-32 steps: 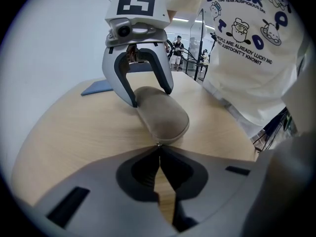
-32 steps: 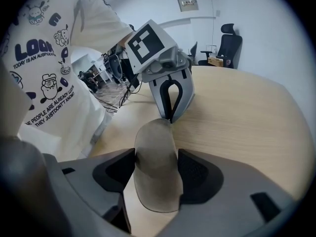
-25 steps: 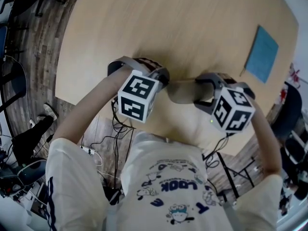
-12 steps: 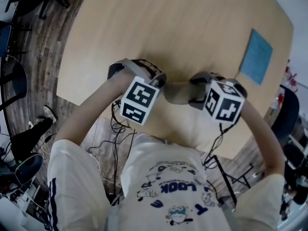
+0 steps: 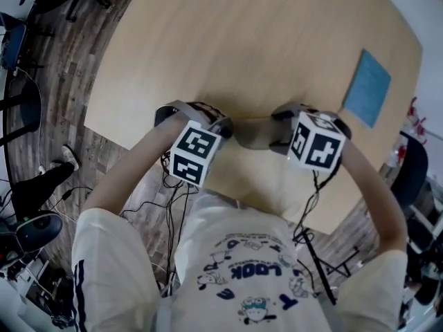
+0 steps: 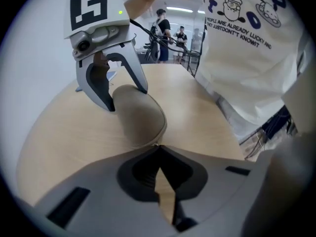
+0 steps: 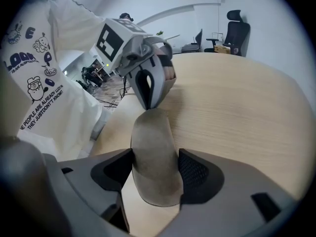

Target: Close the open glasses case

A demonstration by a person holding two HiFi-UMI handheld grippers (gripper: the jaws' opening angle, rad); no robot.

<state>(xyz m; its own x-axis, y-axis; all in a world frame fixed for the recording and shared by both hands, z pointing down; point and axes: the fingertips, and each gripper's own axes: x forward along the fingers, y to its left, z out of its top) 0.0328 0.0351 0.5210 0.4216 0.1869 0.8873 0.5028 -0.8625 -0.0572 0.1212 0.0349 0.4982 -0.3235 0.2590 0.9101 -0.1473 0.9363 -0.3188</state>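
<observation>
The grey glasses case (image 5: 252, 133) is seen lying flat on the table (image 5: 242, 47), close to the edge nearest the person and about midway along it. A flat blue sheet (image 5: 367, 88) is left well apart, toward the far right corner. The right gripper (image 7: 154, 169) is clamped across the case's right end, with both pads pressed to its sides. That hold is unchanged from a second ago, and the case has barely shifted. The left gripper (image 6: 158, 147) is fully closed with nothing between its jaws. It has been slid in along the table since the earlier frames, so its joined tips now sit right at the case's left end, by the seam. Contact there is likely but not certain. The lid looks down, with only a thin seam line visible. The closing is judged almost done, with a final press or check of the seam probably remaining.
</observation>
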